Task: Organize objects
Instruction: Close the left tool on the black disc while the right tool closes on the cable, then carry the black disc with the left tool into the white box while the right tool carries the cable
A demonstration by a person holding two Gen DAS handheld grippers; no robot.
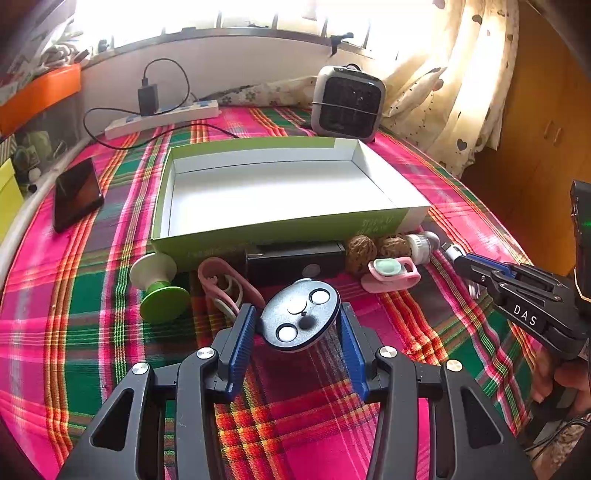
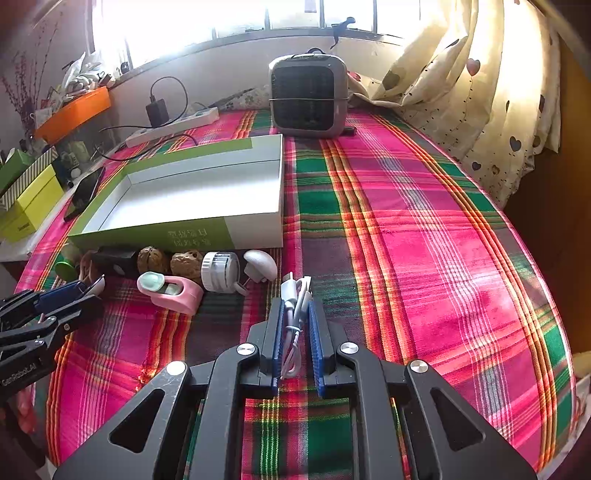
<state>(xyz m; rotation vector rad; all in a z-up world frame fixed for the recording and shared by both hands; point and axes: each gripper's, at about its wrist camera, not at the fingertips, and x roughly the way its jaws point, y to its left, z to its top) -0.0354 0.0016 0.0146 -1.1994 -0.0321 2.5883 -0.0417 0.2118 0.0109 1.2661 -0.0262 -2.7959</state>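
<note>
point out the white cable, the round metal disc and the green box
white cable [image 2: 295,314], right wrist view, bundled middle between the pads
round metal disc [image 1: 300,314], left wrist view, centre of its face
green box [image 1: 258,230], left wrist view, near outer wall

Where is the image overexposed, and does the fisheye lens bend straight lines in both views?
Left wrist view: window blown out white, box edges bowed. Right wrist view: window and curtain glare; tablecloth stripes curve outward.

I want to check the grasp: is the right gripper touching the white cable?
Touching. In the right wrist view the white cable sits bundled between the blue pads of the right gripper, which press it from both sides.
</note>
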